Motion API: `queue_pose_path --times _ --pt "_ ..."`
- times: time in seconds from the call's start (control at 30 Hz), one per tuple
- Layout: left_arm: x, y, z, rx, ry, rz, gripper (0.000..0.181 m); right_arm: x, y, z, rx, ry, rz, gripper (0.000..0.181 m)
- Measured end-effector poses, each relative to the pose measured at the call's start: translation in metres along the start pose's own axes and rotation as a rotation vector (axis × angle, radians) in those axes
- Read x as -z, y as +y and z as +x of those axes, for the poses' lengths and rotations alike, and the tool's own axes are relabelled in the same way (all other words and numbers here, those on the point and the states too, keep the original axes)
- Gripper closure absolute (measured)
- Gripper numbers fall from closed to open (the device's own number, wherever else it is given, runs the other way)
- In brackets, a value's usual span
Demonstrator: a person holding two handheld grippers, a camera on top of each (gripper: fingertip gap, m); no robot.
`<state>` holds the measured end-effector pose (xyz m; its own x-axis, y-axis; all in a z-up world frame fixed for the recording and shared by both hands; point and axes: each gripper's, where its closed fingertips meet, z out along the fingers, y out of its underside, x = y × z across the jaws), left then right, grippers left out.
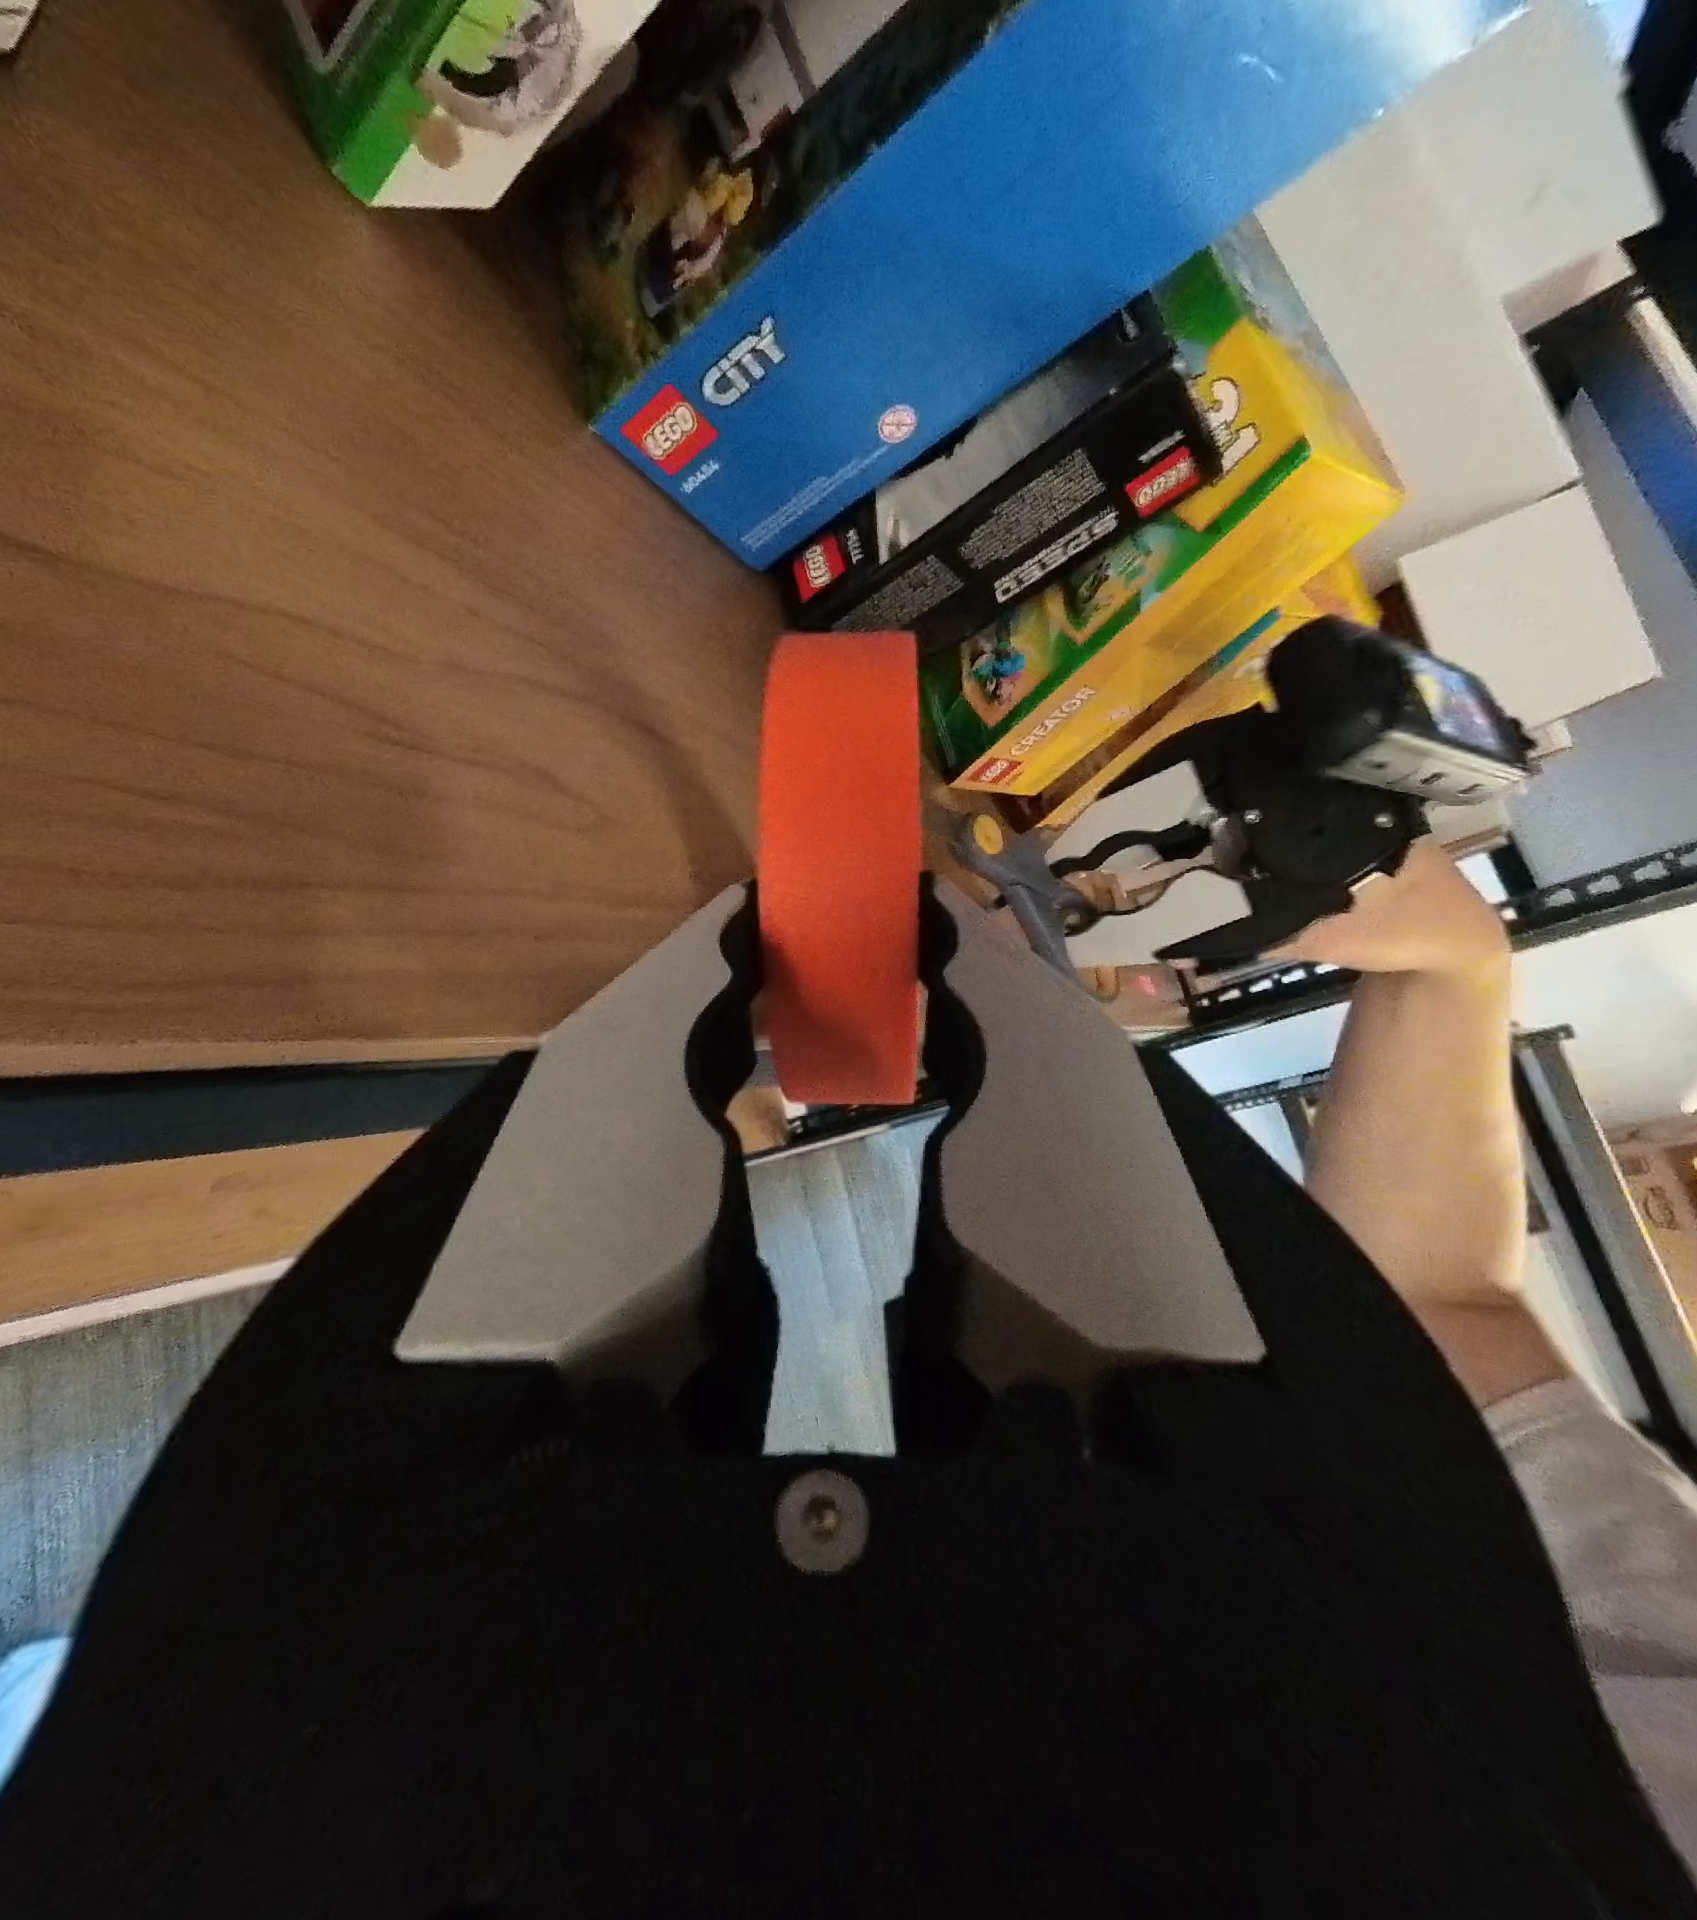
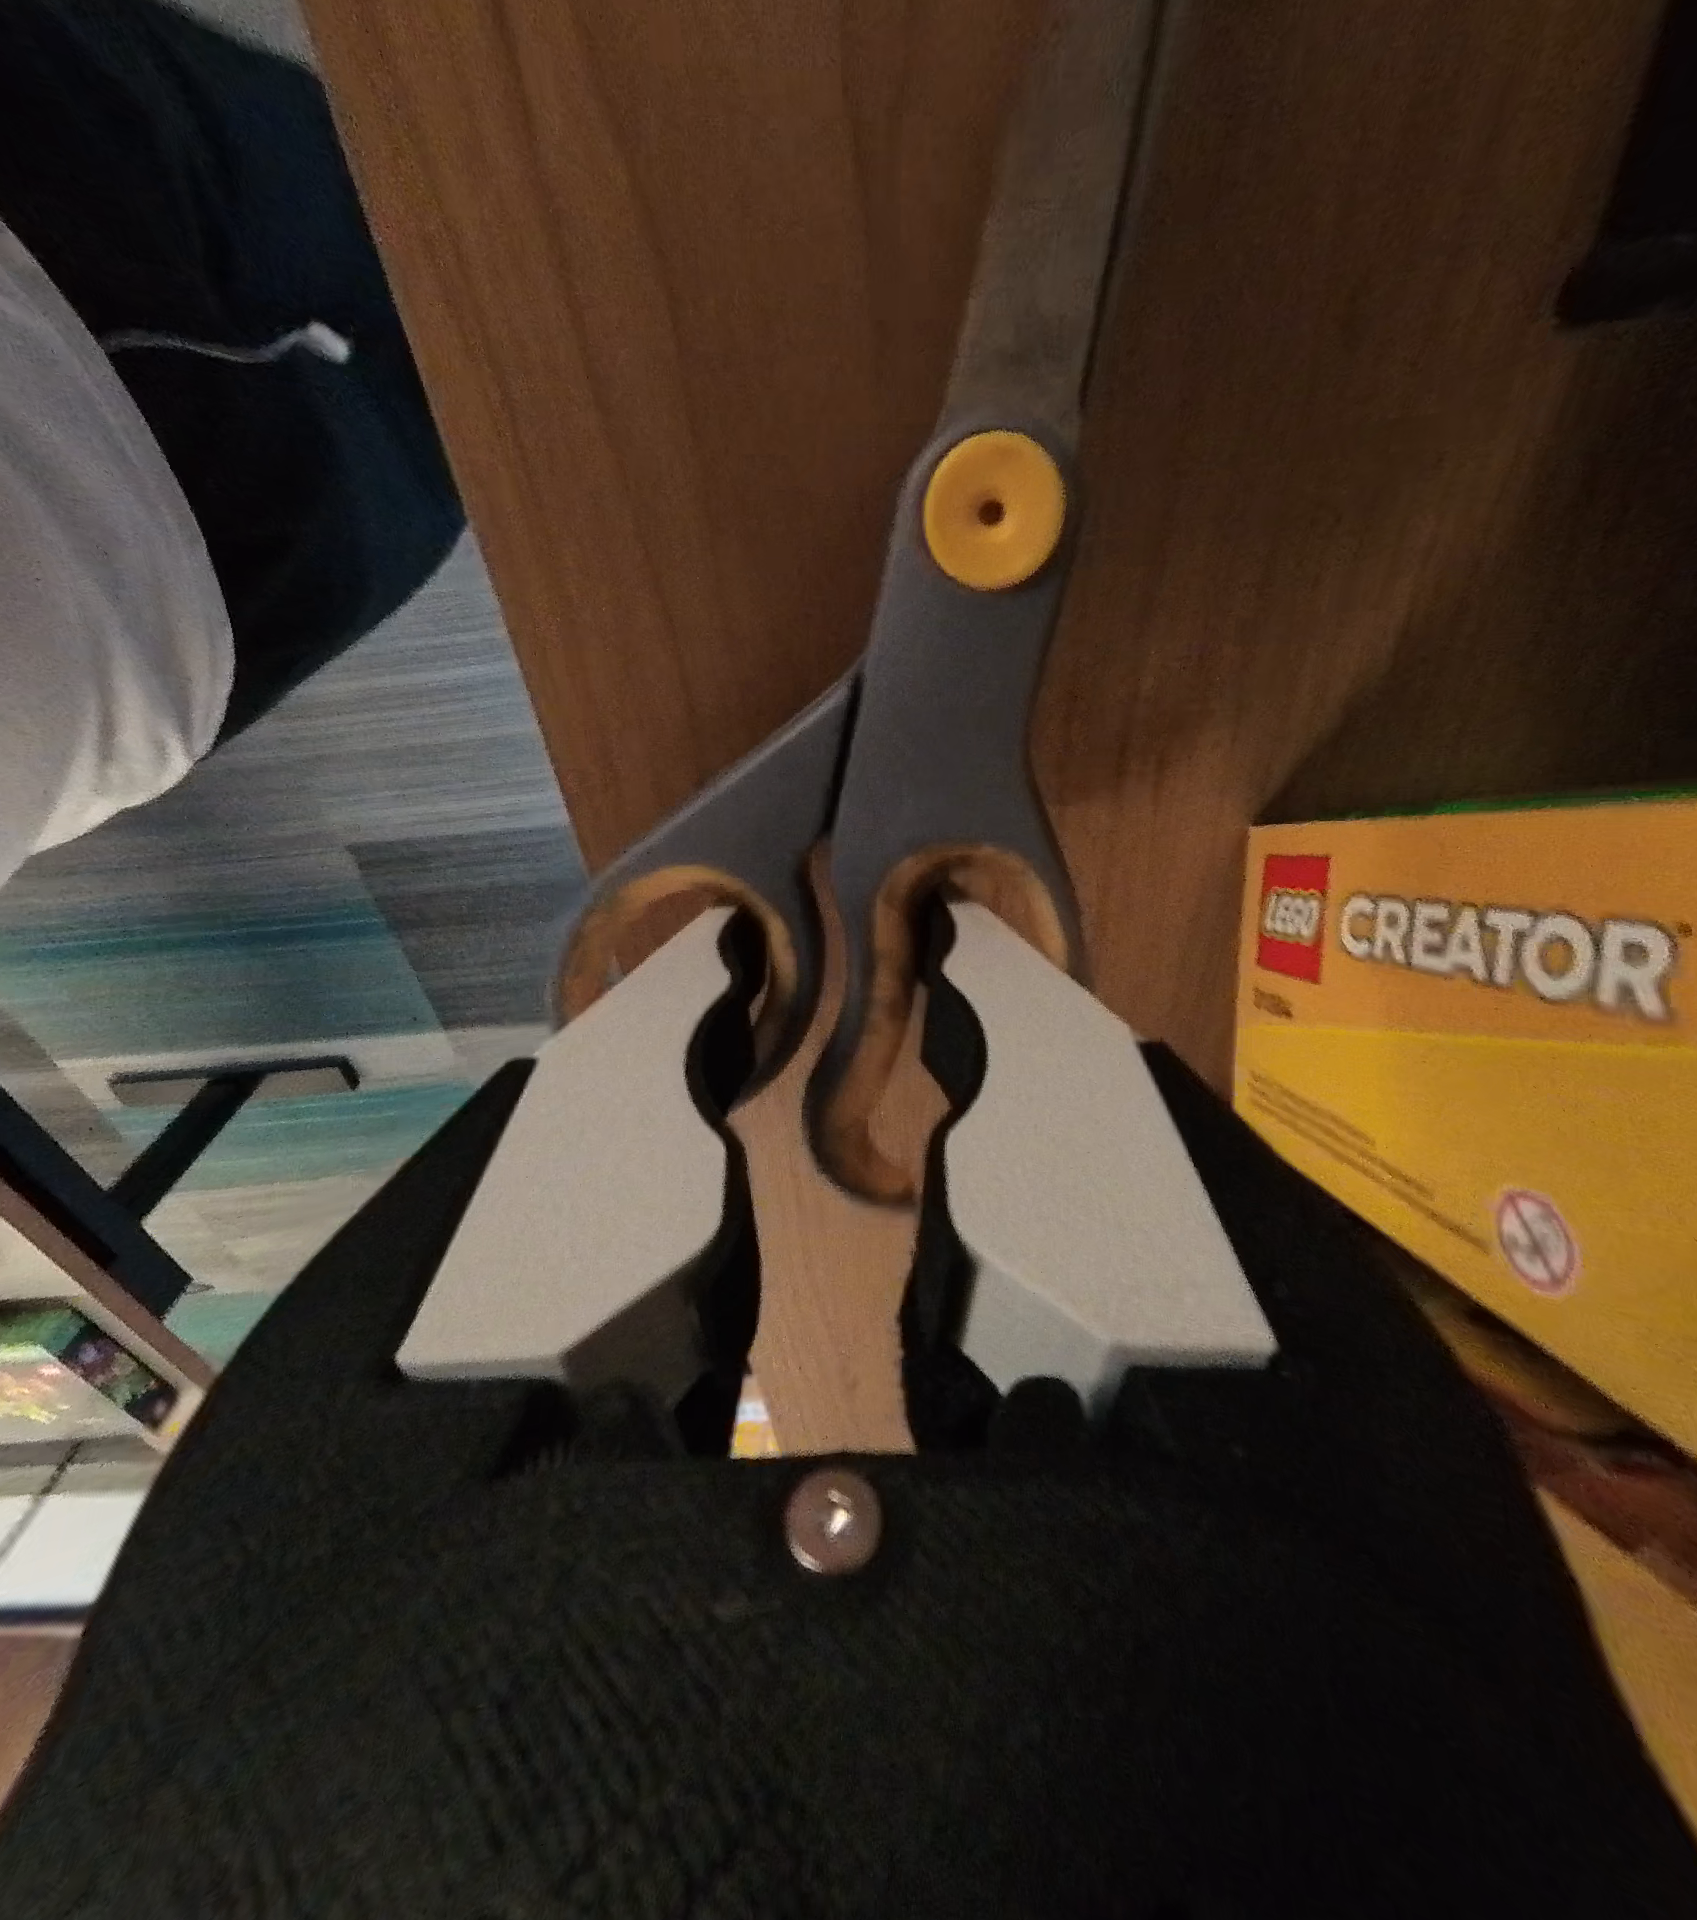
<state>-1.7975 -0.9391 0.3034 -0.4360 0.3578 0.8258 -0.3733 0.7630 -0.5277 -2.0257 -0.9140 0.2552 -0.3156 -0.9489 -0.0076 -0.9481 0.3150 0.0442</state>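
Two claws, both loaded: left claw point(image 1: 839, 997) clamps an orange tape roll point(image 1: 839, 862) edgewise; right claw point(image 2: 839, 997) grips grey scissors point(image 2: 937, 748) by the handles, beside a yellow box point(image 2: 1550, 1143).

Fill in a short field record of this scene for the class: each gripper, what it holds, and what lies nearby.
left gripper: shut on orange tape roll, held on edge
right gripper: fingers through handle loops of grey scissors, blades closed
surface: wooden table
nearby: yellow box beside scissors; blue box behind tape
person: forearm behind right gripper
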Motion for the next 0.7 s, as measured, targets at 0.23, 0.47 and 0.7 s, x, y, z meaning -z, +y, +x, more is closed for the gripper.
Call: queue_pose_path --times 0.23,0.47,0.7 --pt "-0.021 -0.002 -0.002 0.141 0.001 0.003 0.155 0.073 -0.09 -0.037 0.075 0.148 0.633 0.126" --pt "-0.029 -0.004 -0.001 0.099 -0.012 -0.002 0.155 0.033 -0.184 -0.067 0.394 0.365 0.692 0.164" --pt "-0.019 -0.017 -0.005 0.071 0.029 -0.004 0.155 0.04 -0.203 -0.074 0.379 0.173 0.702 0.159"
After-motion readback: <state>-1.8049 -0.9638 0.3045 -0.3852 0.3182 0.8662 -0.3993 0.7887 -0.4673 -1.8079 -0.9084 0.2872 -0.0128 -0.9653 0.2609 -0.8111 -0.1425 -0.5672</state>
